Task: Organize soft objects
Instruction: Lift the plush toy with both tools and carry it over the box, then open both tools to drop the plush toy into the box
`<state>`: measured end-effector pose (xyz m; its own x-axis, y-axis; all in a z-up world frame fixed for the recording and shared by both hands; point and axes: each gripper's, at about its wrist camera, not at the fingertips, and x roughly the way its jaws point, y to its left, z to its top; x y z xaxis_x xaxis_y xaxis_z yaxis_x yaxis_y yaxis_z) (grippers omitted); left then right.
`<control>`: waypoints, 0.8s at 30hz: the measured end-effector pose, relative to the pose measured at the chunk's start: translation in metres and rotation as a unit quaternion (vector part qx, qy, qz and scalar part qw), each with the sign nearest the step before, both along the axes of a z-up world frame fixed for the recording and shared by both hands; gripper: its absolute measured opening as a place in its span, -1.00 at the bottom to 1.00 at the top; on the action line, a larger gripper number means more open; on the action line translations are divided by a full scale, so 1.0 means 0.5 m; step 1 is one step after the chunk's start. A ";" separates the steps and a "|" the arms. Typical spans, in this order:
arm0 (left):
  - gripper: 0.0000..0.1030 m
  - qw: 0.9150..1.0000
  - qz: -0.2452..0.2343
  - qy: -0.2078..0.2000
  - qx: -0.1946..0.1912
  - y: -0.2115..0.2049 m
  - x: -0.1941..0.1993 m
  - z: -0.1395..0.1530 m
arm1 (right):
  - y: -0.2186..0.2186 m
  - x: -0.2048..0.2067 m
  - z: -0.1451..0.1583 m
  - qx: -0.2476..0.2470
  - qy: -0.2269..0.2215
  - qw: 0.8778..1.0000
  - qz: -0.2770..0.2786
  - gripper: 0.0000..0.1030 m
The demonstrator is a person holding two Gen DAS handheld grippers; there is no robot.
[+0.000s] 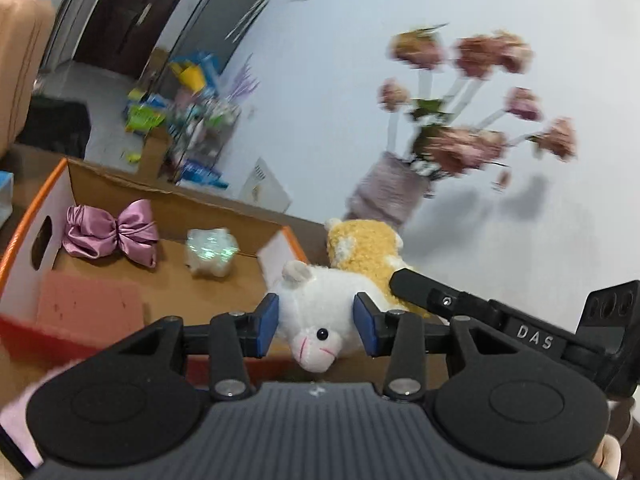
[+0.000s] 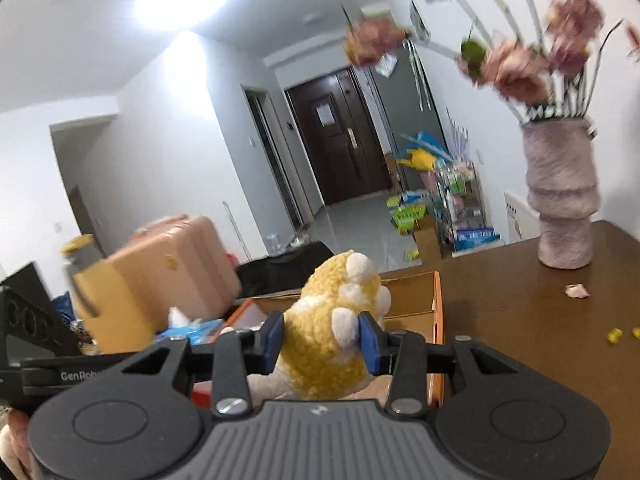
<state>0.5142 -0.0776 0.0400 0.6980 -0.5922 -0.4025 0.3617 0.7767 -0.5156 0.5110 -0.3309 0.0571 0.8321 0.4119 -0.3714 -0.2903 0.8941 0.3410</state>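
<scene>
Left gripper (image 1: pixel 316 322): my blue pads are pressed into both sides of the white plush toy (image 1: pixel 320 312), clamped on its body just behind the head. Toy hangs with its pink snout pointing down toward the camera, one black eye visible, one small ear up. It sits over the near right corner of the cardboard box (image 1: pixel 168 196), at the orange-edged rim.

Right gripper (image 2: pixel 321 340): pads closed on the yellow plush toy (image 2: pixel 336 320), gripping it at mid-body. White paws or ears stick out at top and right side; which they are I cannot tell. Toy is held above the box, whose orange rim (image 2: pixel 438 308) shows behind it. In the left wrist view the same yellow toy (image 1: pixel 360 248) is just behind the white one, touching or nearly so, with the right gripper's black finger (image 1: pixel 424 288) coming in from the right against it.

Box contents, left wrist view: purple satin bow (image 1: pixel 110 230) against the far left wall; a pale iridescent soft lump (image 1: pixel 210 252) near the middle of the floor; a pink rectangular pad (image 1: pixel 88 308) at the near left. Box has an oval hand hole in its left end wall.

Surroundings: box rests on a brown wooden table (image 2: pixel 520 320). Fuzzy pink-lilac vase (image 2: pixel 564 196) with pink flowers stands upright on the table, well apart to the right of the box. Small pale scrap (image 2: pixel 576 290) and yellow bits (image 2: pixel 614 336) lie on the table near the vase. Flowers are motion-blurred in both views.
</scene>
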 end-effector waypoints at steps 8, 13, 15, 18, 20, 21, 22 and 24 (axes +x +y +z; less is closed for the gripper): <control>-0.22 0.996 -0.004 0.073 0.047 -0.018 0.136 -0.128 | 0.031 0.131 -0.123 -0.045 0.076 0.996 -0.012 -0.25; -0.18 0.995 -0.028 0.064 0.066 -0.038 0.136 -0.149 | 0.078 0.120 -0.148 -0.131 0.082 0.988 -0.023 -0.19; -0.13 0.995 -0.021 0.049 0.079 -0.040 0.126 -0.142 | 0.085 0.106 -0.141 -0.148 0.069 0.986 -0.037 -0.20; -0.13 0.995 -0.012 0.037 0.088 -0.022 0.104 -0.113 | 0.082 0.084 -0.108 -0.153 0.057 0.986 -0.044 -0.20; -0.07 0.995 0.002 0.017 0.099 0.005 0.078 -0.073 | 0.074 0.067 -0.074 -0.152 0.044 0.986 -0.044 -0.19; -0.04 0.994 0.012 0.006 0.106 0.021 0.062 -0.052 | 0.071 0.053 -0.054 -0.152 0.035 0.987 -0.046 -0.18; 0.03 0.993 0.022 -0.005 0.115 0.039 0.047 -0.030 | 0.066 0.044 -0.036 -0.152 0.027 0.987 -0.046 -0.13; 0.09 0.990 0.045 -0.024 0.133 0.073 0.014 0.013 | 0.067 0.007 0.009 -0.157 0.005 0.987 -0.045 -0.03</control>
<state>0.5209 -0.0409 0.0467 0.7655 -0.4044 -0.5005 0.3037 0.9128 -0.2731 0.5143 -0.2973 0.0615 0.8553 0.2000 -0.4780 -0.2034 0.9781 0.0453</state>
